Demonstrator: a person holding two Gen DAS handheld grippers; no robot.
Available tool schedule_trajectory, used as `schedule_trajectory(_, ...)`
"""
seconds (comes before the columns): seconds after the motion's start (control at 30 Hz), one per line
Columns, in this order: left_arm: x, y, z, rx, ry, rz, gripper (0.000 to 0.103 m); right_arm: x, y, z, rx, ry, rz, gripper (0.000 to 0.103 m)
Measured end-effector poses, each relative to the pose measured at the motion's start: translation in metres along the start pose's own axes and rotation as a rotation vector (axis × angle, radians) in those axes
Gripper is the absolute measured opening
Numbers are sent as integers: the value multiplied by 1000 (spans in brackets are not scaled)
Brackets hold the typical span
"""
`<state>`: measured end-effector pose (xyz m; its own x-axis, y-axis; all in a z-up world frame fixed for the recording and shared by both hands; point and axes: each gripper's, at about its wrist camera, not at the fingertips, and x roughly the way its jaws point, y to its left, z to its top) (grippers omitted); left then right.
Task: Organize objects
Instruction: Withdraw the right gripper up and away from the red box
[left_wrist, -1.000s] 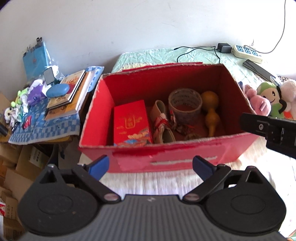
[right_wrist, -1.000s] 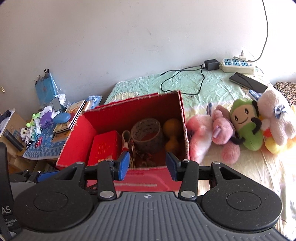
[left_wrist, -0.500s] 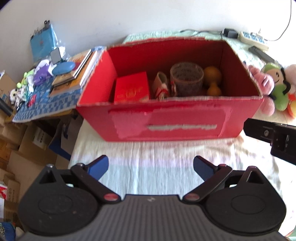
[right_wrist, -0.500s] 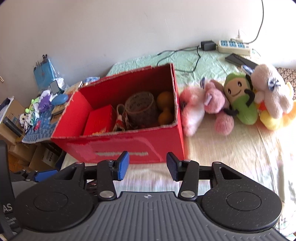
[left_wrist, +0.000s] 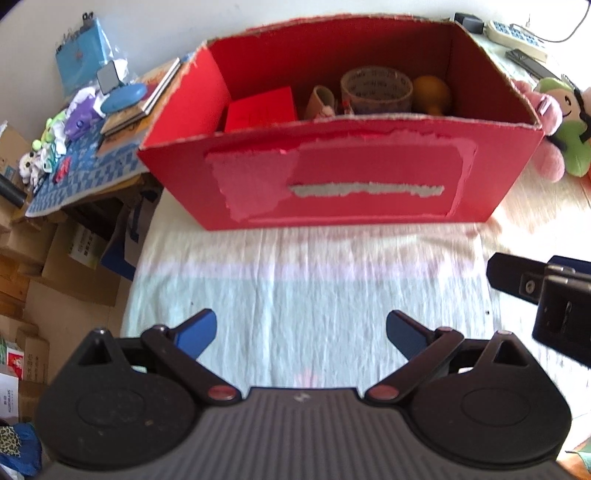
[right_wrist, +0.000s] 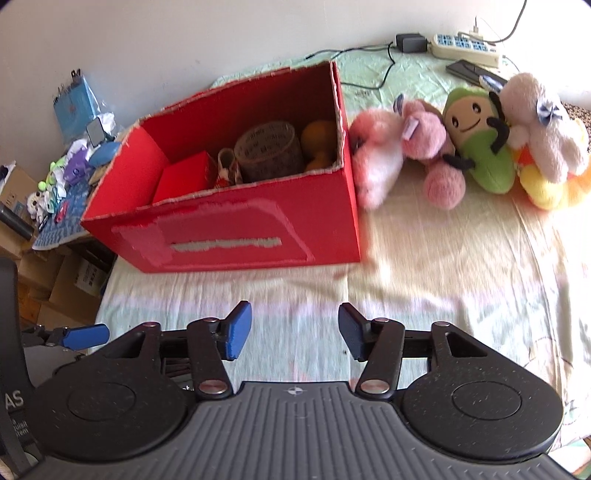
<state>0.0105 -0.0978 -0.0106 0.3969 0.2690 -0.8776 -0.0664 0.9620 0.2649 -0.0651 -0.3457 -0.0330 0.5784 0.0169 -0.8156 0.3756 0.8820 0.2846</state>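
both grippers are hovering empty over the bed (right_wrist: 443, 280), the left gripper (left_wrist: 301, 332) spread wide, the right gripper (right_wrist: 294, 330) opening, so reaching for the plush toys (right_wrist: 476, 140) beside the red box (right_wrist: 236, 229) is risking a snagged sheet.

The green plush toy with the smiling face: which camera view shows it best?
The right wrist view. There the green plush toy lies whole and sharp on the bed, between pink and white plush animals. The left wrist view catches it only at the right edge, small, distorted and partly hidden.
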Motion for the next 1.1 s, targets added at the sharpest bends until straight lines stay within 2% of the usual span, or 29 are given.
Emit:
schedule_trajectory(0.3, 8, -1, 0, 10, 65, 0, 99, 8, 1, 1, 17, 55, -8, 60)
schedule_trajectory(0.43, 6, 1, 3, 7, 69, -4, 99, 9, 2, 6, 30, 65, -4, 61)
schedule_trajectory(0.77, 1, 11, 14, -15, 90, -58, 100, 6, 12, 16, 18, 77, -16, 64)
schedule_trajectory(0.93, -9, 18, 18, -27, 56, -85, 103, -4, 17, 25, 4, 43, -29, 64)
schedule_trajectory(1.1, -23, 27, 25, -38, 7, -73, 103, -14, 23, 35, -17, 7, -32, 64)
